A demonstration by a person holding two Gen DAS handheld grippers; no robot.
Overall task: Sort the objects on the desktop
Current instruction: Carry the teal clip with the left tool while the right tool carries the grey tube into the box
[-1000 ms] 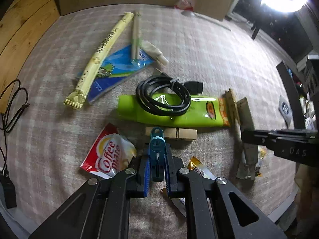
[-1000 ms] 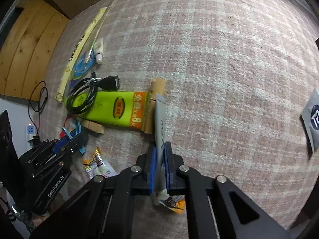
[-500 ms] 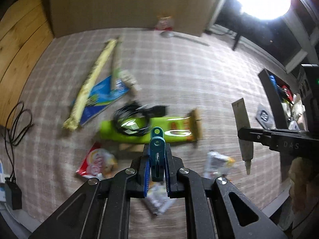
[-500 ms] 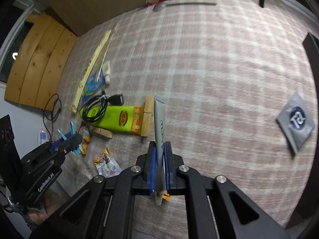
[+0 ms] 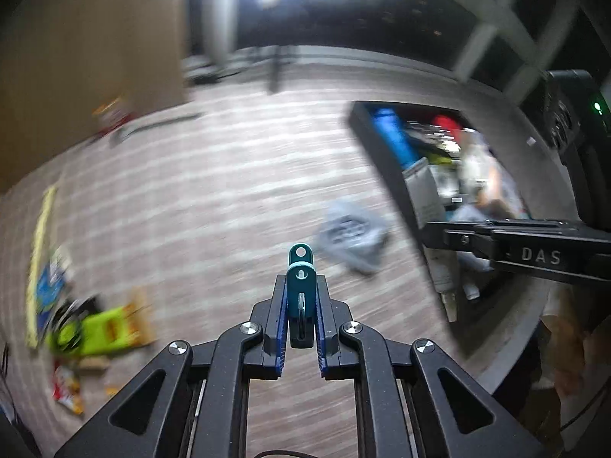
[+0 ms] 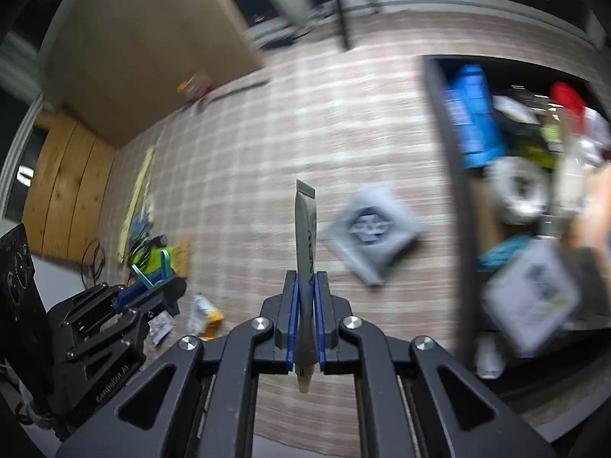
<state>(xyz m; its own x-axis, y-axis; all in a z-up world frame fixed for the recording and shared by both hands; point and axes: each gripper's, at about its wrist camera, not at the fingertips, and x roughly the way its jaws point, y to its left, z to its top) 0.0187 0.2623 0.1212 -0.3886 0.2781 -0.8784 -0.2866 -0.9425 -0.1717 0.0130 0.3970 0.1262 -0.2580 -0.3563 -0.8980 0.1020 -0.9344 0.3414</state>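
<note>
- Above the checked cloth (image 6: 267,152), two grippers, each with one thing.
- Left gripper (image 5: 301,305) is closed on one teal clip (image 5: 301,278).
- Right gripper (image 6: 305,316) is closed on one grey tube (image 6: 305,236); one grey sachet (image 6: 372,229) lies just ahead, to its right.

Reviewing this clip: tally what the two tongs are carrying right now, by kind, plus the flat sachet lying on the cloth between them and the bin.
Teal clip, held in the left tongs: 1
Grey tube, held in the right tongs: 1
Grey sachet, lying flat on the cloth: 1
Total: 3
</note>
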